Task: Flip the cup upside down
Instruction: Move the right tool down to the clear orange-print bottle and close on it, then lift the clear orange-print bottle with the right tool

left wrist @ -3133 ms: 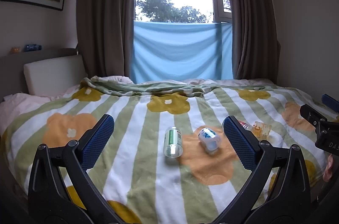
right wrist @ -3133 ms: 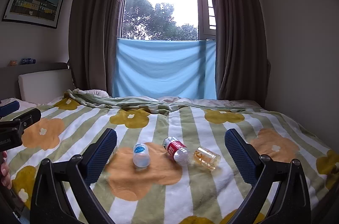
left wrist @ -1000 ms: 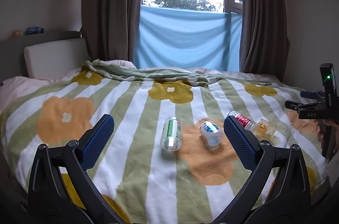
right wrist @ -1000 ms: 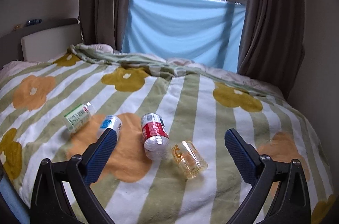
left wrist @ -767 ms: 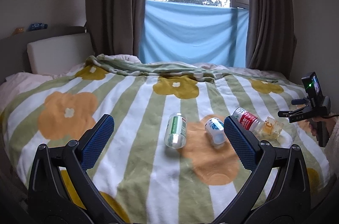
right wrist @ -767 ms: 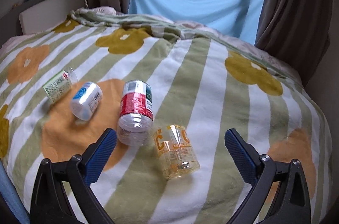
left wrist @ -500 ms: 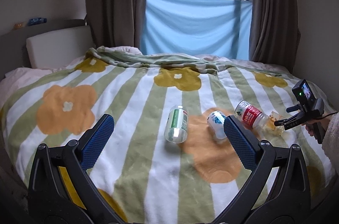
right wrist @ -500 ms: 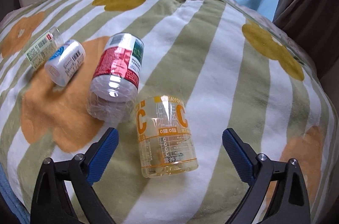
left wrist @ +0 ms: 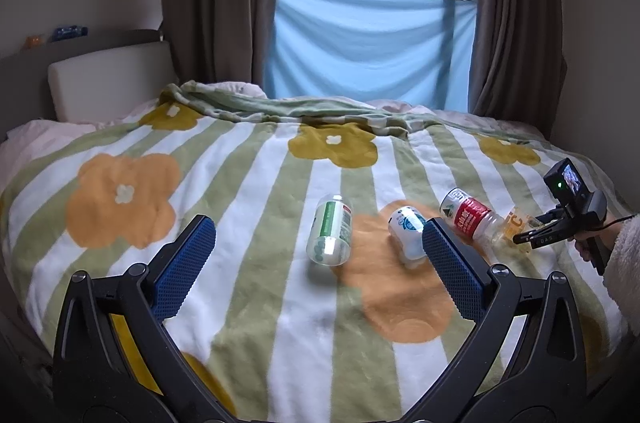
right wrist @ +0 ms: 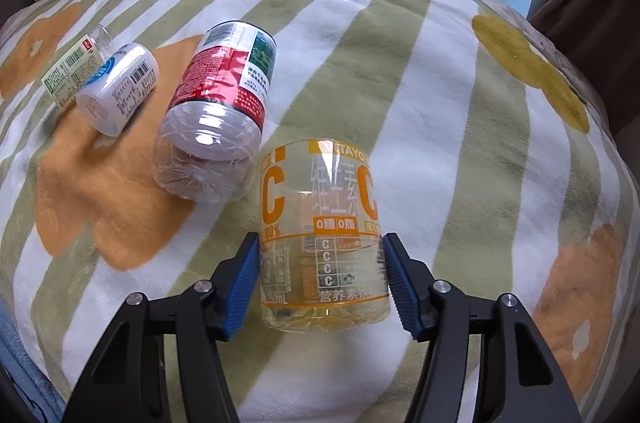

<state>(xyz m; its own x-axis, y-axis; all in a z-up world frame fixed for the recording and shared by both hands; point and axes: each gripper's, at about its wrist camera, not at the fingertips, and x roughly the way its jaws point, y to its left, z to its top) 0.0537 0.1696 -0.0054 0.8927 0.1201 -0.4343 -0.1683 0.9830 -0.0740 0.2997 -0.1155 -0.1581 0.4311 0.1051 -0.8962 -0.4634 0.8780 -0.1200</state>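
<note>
Now the right tongs [right wrist: 322, 281] are clamping the orange-labelled cup [right wrist: 322, 243], lying on its side on the bed [right wrist: 460, 71] (left tongs [left wrist: 316, 263] gaping, empty); next, lifting and turning it mouth-down.

I see a bed [left wrist: 256, 183] under a striped, flowered blanket [right wrist: 460, 71]. 4 cut bottle cups lie on their sides on it: the orange cup [right wrist: 320, 243], a red-labelled cup [right wrist: 224, 95] just beside it, then a blue-and-white cup [right wrist: 120, 91], and a green-labelled cup [right wrist: 68, 75] farthest from it.
</note>
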